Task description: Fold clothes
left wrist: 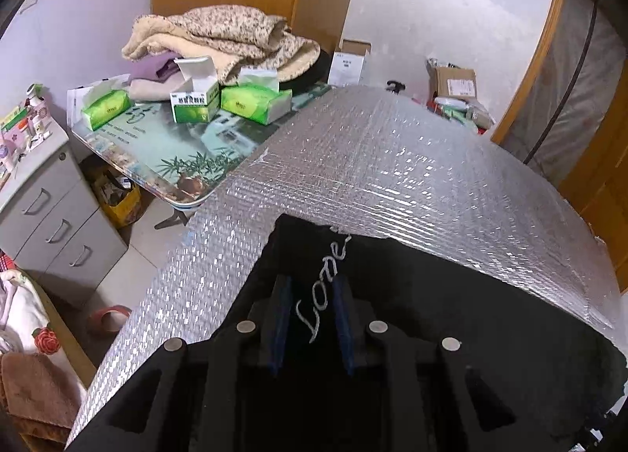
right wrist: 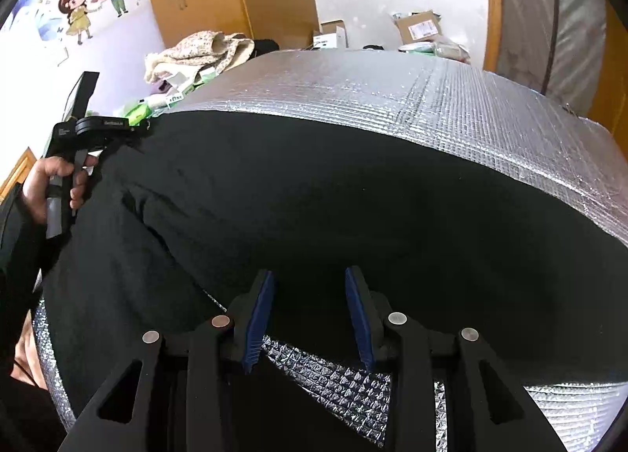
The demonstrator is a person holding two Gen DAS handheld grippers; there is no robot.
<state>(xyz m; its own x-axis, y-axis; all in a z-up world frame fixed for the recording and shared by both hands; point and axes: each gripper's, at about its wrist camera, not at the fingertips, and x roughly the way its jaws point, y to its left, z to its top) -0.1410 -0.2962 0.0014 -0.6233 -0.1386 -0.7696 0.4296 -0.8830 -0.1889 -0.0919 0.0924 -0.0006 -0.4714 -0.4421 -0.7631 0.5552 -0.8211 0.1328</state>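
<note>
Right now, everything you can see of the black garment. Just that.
The black garment is dark, matte, soft-looking fabric, spread mostly flat over the silver quilted mat, with diagonal creases toward its left side. Pale cursive lettering runs across it near one corner. The left gripper straddles that lettering; whether its pads press the cloth is unclear. The right gripper stands open over the near hem. Garment type cannot be told.
</note>
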